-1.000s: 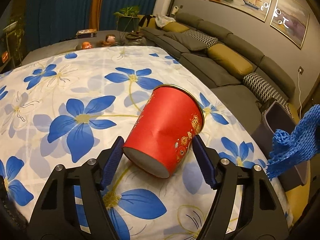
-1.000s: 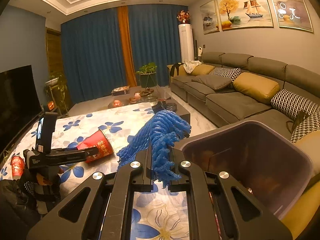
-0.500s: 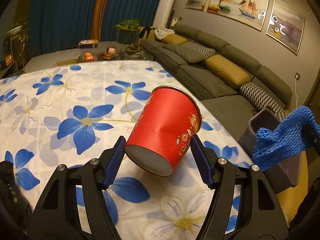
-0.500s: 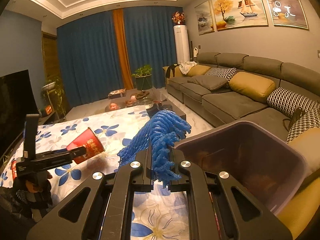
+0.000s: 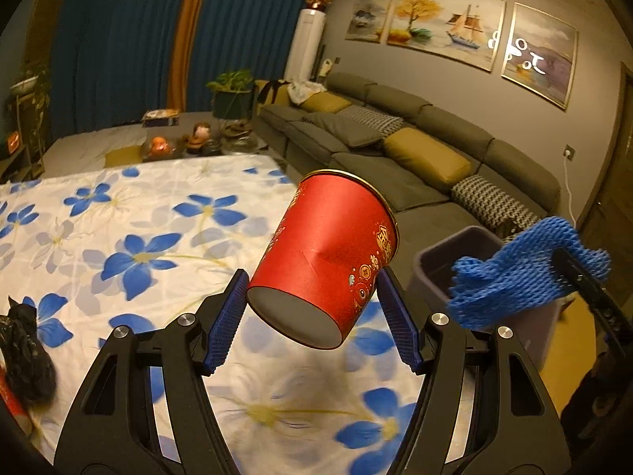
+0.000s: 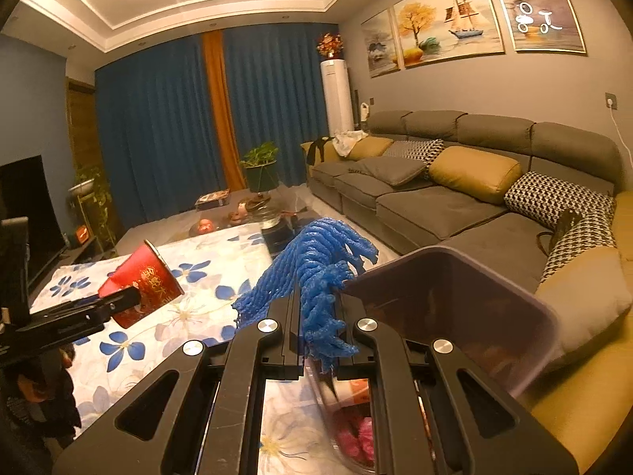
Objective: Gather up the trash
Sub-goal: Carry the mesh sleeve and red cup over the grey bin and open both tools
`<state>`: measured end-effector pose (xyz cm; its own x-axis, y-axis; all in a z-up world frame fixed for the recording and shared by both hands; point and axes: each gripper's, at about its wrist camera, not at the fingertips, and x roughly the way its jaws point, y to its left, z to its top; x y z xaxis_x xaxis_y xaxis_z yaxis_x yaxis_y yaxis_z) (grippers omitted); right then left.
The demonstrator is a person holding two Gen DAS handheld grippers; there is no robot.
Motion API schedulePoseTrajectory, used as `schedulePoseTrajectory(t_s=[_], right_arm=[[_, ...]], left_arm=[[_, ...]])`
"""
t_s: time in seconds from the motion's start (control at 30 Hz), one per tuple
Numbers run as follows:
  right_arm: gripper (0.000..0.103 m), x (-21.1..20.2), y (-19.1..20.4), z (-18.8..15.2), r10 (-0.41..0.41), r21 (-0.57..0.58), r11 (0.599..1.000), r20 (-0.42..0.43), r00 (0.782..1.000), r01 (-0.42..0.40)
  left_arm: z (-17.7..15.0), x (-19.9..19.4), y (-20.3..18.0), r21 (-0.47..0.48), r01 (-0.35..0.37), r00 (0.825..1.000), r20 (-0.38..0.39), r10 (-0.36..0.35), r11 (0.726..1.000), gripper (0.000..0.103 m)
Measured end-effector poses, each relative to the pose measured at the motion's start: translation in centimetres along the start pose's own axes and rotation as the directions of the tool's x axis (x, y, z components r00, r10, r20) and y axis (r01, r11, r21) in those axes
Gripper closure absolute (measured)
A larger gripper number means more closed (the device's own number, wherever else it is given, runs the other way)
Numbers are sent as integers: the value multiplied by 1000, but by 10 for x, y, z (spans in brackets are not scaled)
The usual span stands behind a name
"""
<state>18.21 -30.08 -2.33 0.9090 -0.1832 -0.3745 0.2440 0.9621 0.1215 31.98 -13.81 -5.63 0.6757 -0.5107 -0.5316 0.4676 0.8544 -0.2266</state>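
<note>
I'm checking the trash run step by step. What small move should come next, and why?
Probably carry the right tool a little further over the grey bin before letting go: the blue foam net it pinches hangs at the bin's near rim, not clearly over the opening. The left tool holds the red cup off the flowered tablecloth.

Red paper cup with gold print (image 5: 330,253): dented on its side, tilted, base toward the camera, clamped between blue pads and clear of the floral cloth. Blue foam mesh sleeve (image 6: 316,273): crumpled, pinched, dangling at the rim of the grey plastic bin (image 6: 514,297), which has trash inside.
</note>
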Motion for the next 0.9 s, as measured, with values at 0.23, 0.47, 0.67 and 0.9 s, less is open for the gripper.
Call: schedulePoseTrajectory(t_s=[0.23,0.47,0.67,0.9], right_arm=[[93,-14,-25,1,-50,17,999,17,999,50],[93,-23,-50,0,-105,27,994,20,994,104],[93,-28,-64,-2,-136,30,990,19,990,136],[93,-29,-80,-4,-164,35,986,16,986,163]], left_arm=[[5,-8,-55,45,64,998,20,-65,997,38],[4,1,-102,85,125,992,10,-126,989,38],[2,14,-134,104,168,986,-13,-168,980,38],[0,30,-154,117,182,983,-25,-181,976,38]])
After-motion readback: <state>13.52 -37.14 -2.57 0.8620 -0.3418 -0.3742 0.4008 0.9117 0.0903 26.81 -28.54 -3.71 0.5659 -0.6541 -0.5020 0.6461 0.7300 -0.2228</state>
